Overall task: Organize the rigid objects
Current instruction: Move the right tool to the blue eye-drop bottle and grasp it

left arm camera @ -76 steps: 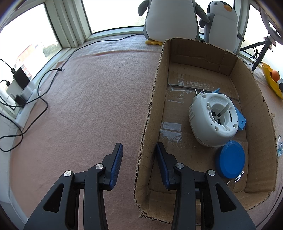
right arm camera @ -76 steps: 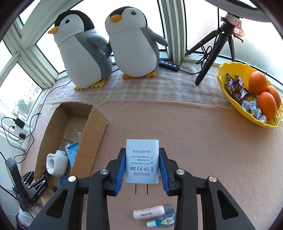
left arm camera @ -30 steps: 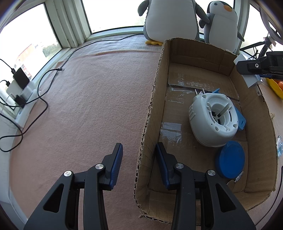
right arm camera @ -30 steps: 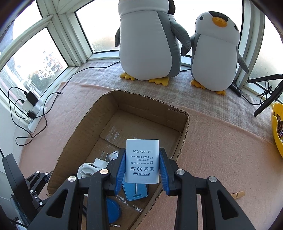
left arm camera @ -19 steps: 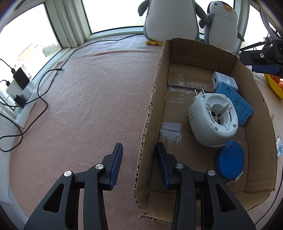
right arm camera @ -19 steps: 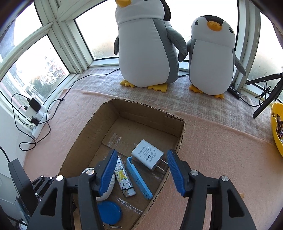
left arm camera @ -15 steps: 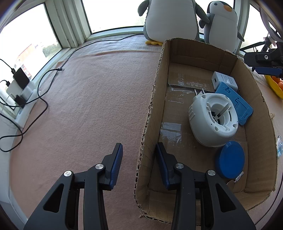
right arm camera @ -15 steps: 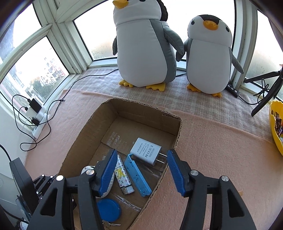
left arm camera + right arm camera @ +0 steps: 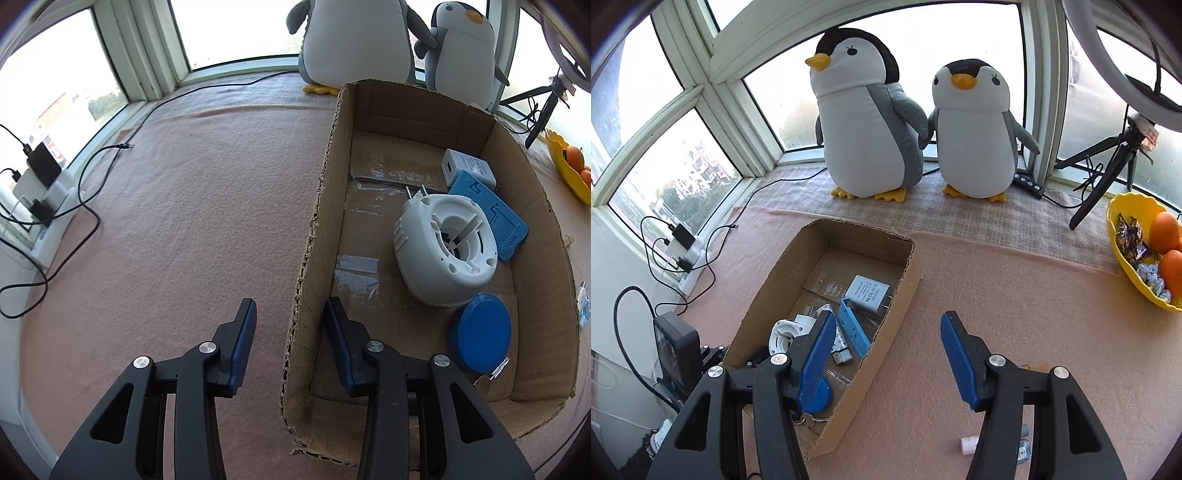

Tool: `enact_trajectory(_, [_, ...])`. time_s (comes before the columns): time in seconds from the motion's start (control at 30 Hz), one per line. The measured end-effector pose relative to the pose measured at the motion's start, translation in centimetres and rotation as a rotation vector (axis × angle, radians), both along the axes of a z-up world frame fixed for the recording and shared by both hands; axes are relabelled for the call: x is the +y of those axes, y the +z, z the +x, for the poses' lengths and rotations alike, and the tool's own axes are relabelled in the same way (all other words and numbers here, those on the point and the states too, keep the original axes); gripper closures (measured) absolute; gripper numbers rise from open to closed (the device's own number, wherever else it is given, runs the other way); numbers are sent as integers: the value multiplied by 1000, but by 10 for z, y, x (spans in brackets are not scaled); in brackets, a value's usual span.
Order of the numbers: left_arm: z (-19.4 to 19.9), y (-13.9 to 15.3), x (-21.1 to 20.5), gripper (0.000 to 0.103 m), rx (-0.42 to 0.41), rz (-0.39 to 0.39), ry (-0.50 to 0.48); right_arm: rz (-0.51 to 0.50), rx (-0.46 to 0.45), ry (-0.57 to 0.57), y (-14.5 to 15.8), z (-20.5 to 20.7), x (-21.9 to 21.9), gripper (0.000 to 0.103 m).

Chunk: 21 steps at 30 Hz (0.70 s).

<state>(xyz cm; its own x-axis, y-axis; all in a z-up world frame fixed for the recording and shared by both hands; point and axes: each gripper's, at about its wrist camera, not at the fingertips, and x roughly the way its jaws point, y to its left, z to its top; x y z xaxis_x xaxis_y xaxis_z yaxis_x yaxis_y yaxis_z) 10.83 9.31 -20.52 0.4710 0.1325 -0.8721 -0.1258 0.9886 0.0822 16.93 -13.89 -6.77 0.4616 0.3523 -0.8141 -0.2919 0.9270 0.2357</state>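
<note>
A cardboard box (image 9: 321, 229) (image 9: 901, 295) lies on the pink cloth. Inside it are a white AC adapter (image 9: 467, 168) (image 9: 868, 291), a blue flat device (image 9: 491, 214) (image 9: 854, 328), a white round plug-in unit (image 9: 445, 249) (image 9: 785, 330), a blue lid (image 9: 480, 332) (image 9: 820, 400) and a lighter (image 9: 839, 345). My left gripper (image 9: 290, 317) is open, its fingers on either side of the box's left wall, not touching it. My right gripper (image 9: 888, 334) is open and empty, above the box's right wall.
Two plush penguins (image 9: 866, 125) (image 9: 973, 125) stand at the window. A yellow bowl (image 9: 1123, 266) with oranges and sweets sits right. A tripod (image 9: 1104, 173) stands behind it. Small bottles (image 9: 969, 441) lie near my right gripper. Cables and chargers (image 9: 40, 192) lie left.
My right gripper carried the adapter over the box, opened and let it go; the adapter now lies in the box's far corner. The right gripper has drawn back. The left gripper stayed still.
</note>
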Motion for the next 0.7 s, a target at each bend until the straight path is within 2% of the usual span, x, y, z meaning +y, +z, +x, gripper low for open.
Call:
enact_trajectory(0.23, [0, 1, -1, 65, -3, 9, -12, -9, -75, -75, 60, -43, -48, 48])
enact_trajectory(0.43, [-1, 1, -1, 65, -7, 8, -20, -31, -106, -98, 91, -82, -73, 47])
enact_trajectory(0.6, [-1, 1, 0, 65, -9, 5, -28, -47, -115, -106, 94, -103, -85, 44])
enact_trajectory(0.7, [-1, 1, -1, 65, -8, 8, -32, -68, -114, -99, 77, -114, -88, 43])
